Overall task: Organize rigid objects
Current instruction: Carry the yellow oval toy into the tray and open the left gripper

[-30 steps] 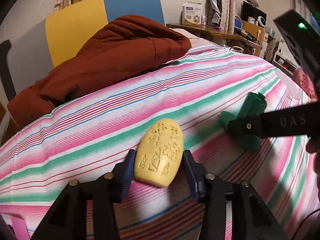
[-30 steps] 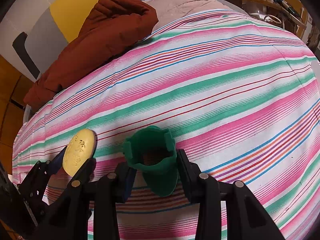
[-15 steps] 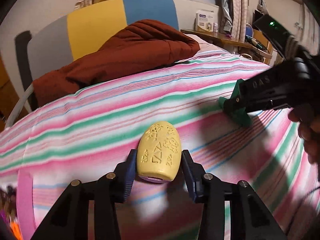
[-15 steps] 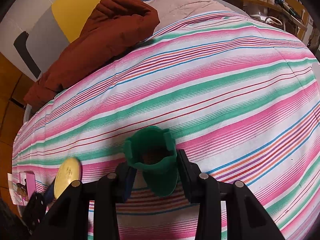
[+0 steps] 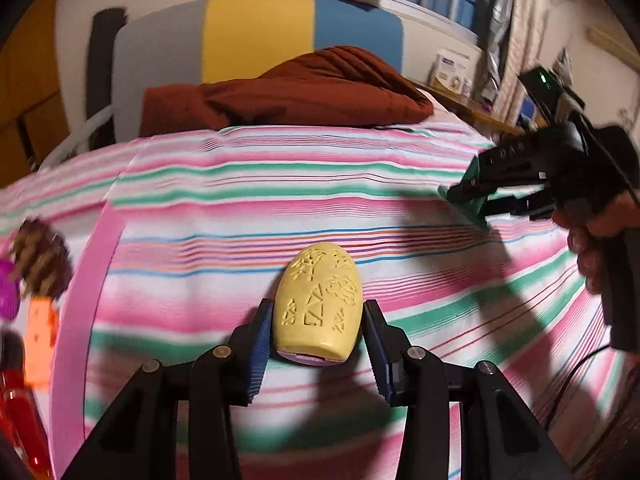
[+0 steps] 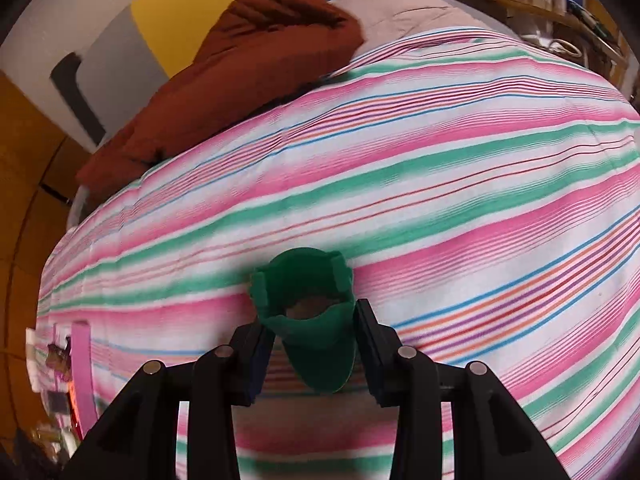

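Transport step: I hold the yellow carved piece (image 5: pixel 318 304) clamped in the left gripper (image 5: pixel 318 344) and the green piece (image 6: pixel 310 320) in the right gripper (image 6: pixel 314 356) — jaws closed on each, above the striped bed (image 6: pixel 460 184). Next: a clear drop spot — then release.

At the right of the left wrist view, pale letters on the black body of the right gripper (image 5: pixel 472 196) read what looks like "DAS", blurred. The white box (image 5: pixel 451 69) on the shelf at upper right carries print too small to read.
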`<action>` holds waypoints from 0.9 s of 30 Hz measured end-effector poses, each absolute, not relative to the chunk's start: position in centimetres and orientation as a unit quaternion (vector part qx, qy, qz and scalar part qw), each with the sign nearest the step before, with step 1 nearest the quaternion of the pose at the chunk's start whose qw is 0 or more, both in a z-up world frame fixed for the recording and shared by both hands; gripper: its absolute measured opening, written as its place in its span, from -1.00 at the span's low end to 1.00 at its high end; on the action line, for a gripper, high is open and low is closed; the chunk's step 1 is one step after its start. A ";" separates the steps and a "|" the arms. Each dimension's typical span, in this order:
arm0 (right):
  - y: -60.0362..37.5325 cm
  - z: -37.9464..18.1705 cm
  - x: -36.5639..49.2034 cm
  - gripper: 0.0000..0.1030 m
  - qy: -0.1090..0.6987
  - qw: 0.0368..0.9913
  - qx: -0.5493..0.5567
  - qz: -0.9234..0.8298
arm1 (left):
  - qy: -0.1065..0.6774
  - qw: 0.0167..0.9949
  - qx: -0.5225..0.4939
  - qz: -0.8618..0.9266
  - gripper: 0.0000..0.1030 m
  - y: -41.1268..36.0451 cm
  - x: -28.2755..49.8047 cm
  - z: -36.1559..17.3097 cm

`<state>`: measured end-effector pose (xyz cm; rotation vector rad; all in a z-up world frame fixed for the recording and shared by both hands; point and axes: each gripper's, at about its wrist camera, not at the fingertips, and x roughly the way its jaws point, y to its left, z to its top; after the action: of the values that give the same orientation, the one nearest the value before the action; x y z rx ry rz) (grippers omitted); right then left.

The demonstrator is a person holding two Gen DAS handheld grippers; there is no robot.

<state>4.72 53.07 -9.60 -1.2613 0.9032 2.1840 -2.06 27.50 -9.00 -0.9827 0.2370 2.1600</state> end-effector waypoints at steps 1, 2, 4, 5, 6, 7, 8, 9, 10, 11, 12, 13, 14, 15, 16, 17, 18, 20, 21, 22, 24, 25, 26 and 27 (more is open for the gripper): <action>52.7 -9.7 4.5 -0.24 0.326 0.224 -0.461 0.794 | 0.083 0.365 -0.386 0.843 -0.14 26.9 -2.1 -8.9; 52.3 -9.8 4.3 -0.24 0.326 0.215 -0.464 0.795 | 0.071 0.362 -0.388 0.845 -0.14 26.2 -2.1 -8.7; 51.9 -10.0 4.0 -0.24 0.321 0.206 -0.468 0.797 | 0.048 0.364 -0.389 0.845 -0.14 25.1 -2.0 -8.4; 51.8 -10.2 3.8 -0.24 0.314 0.205 -0.471 0.798 | 0.033 0.366 -0.390 0.844 -0.14 24.3 -1.7 -8.1; 51.7 -10.3 3.7 -0.24 0.307 0.207 -0.474 0.799 | 0.026 0.368 -0.391 0.843 -0.14 23.7 -1.5 -7.9; 51.8 -10.5 3.5 -0.24 0.303 0.207 -0.476 0.799 | 0.019 0.370 -0.391 0.842 -0.14 23.1 -1.3 -7.7; 51.8 -10.6 3.5 -0.24 0.302 0.206 -0.476 0.800 | 0.013 0.373 -0.390 0.842 -0.14 22.5 -1.0 -7.5; 51.8 -10.6 3.5 -0.24 0.301 0.206 -0.475 0.801 | 0.009 0.374 -0.390 0.842 -0.14 22.0 -0.8 -7.3; 51.8 -10.5 3.7 -0.24 0.301 0.206 -0.474 0.801 | 0.005 0.374 -0.389 0.842 -0.14 21.4 -0.6 -7.1; 51.8 -10.5 3.8 -0.24 0.301 0.206 -0.474 0.801 | 0.002 0.374 -0.389 0.842 -0.14 20.8 -0.4 -6.9; 51.6 -10.5 4.0 -0.24 0.299 0.206 -0.475 0.802 | -0.001 0.374 -0.391 0.841 -0.14 20.2 -0.2 -6.7; 51.6 -10.5 4.0 -0.24 0.298 0.206 -0.475 0.802 | -0.004 0.374 -0.391 0.841 -0.14 19.6 -0.1 -6.5; 51.6 -10.6 4.0 -0.24 0.297 0.206 -0.475 0.802 | -0.008 0.373 -0.391 0.842 -0.14 18.6 0.2 -6.3; 51.6 -10.6 4.0 -0.24 0.297 0.206 -0.475 0.802 | -0.010 0.372 -0.390 0.842 -0.14 17.8 0.4 -6.1; 51.6 -10.6 4.1 -0.24 0.298 0.205 -0.475 0.802 | -0.011 0.371 -0.391 0.842 -0.14 17.2 0.6 -5.9; 51.7 -10.5 4.2 -0.24 0.299 0.205 -0.475 0.802 | -0.014 0.368 -0.392 0.843 -0.14 16.3 0.7 -5.7; 51.7 -10.5 4.2 -0.24 0.300 0.205 -0.475 0.802 | -0.016 0.366 -0.393 0.843 -0.14 15.5 0.8 -5.6; 51.7 -10.5 4.2 -0.24 0.300 0.205 -0.475 0.802 | -0.019 0.363 -0.394 0.844 -0.14 13.5 1.1 -5.2; 51.7 -10.5 4.2 -0.24 0.299 0.205 -0.475 0.802 | -0.020 0.362 -0.394 0.845 -0.14 12.7 1.3 -5.1; 51.7 -10.5 4.3 -0.24 0.299 0.205 -0.475 0.802 | -0.020 0.361 -0.394 0.845 -0.14 12.0 1.5 -5.0; 51.7 -10.4 4.3 -0.24 0.300 0.206 -0.473 0.802 | -0.019 0.356 -0.395 0.847 -0.14 10.1 1.8 -4.8; 51.7 -10.4 4.4 -0.24 0.302 0.205 -0.472 0.803 | -0.022 0.353 -0.398 0.847 -0.14 9.0 2.0 -4.8; 51.7 -10.2 4.4 -0.24 0.307 0.203 -0.467 0.804 | -0.023 0.351 -0.400 0.846 -0.14 8.1 2.0 -4.8; 51.7 -9.9 4.5 -0.24 0.310 0.199 -0.461 0.807 | -0.023 0.345 -0.404 0.847 -0.14 7.2 2.0 -5.0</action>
<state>4.45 51.66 -9.94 -1.2900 0.8675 2.2566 1.96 7.15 -4.97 -1.0500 -0.0585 2.1978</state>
